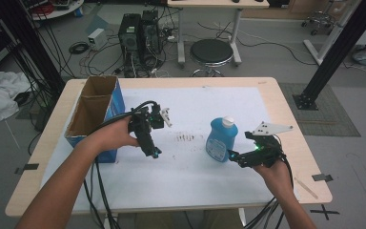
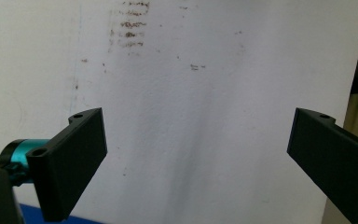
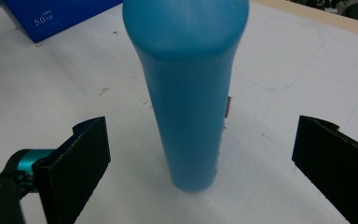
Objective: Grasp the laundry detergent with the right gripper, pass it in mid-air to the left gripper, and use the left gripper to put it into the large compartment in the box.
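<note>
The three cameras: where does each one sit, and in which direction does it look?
High view: above the person's side, looking forward and down on the table; both forearms, left gripper and right gripper show.
Left gripper view: on the left gripper, facing the stained white sheet; open jaws.
Right gripper view: on the right gripper, facing the blue bottle; open jaws.
Shared: bottle and blue box.

Blue plastic bottle with white cap, standing upright on white table cover, right of table's centre, tall narrow body seen edge-on between wide-open jaws in right gripper view, untouched, cap closed, well apart from blue box.
</note>
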A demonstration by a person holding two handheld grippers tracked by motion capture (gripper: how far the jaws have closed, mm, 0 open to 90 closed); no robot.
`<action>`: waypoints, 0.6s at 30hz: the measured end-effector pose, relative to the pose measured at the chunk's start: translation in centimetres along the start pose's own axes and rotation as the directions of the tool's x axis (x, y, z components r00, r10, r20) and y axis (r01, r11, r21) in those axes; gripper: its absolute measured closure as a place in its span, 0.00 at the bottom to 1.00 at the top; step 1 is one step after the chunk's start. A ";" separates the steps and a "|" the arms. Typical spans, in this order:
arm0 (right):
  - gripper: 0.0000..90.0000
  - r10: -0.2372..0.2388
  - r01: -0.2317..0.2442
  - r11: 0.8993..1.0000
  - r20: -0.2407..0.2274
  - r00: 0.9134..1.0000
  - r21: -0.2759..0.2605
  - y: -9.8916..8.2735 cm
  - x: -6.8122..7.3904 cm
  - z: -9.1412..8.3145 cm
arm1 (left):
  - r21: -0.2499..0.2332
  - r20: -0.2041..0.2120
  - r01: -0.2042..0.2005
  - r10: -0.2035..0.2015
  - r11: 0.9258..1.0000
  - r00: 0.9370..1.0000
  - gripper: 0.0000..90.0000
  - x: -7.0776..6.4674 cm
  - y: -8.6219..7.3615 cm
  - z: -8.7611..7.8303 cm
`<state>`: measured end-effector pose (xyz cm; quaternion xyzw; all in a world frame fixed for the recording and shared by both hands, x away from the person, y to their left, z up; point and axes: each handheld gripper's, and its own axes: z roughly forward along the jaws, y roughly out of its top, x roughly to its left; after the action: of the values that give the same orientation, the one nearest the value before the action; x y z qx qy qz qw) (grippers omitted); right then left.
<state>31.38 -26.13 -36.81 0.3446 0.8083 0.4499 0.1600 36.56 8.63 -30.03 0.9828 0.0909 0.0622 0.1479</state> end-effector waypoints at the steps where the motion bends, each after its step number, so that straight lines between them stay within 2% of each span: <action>1: 0.03 -0.003 0.003 1.000 0.002 1.000 -0.003 0.0 0.1 0.1 | 0.001 0.000 0.000 0.000 1.000 1.000 0.05 0.0 0.0 0.0; 13: 0.03 -0.001 0.001 0.999 0.003 1.000 -0.035 -0.8 0.5 1.8 | 0.004 0.000 0.006 -0.006 1.000 1.000 0.05 0.0 -0.1 0.0; 18: 0.03 0.030 -0.031 0.998 -0.014 0.999 -0.054 -1.0 0.2 2.5 | 0.003 0.000 0.009 -0.009 1.000 1.000 0.05 0.0 -0.1 0.1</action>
<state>32.25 -24.76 -38.99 0.3493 0.7916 0.4762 0.1570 36.60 8.69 -30.17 0.9827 0.0953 0.0613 0.1468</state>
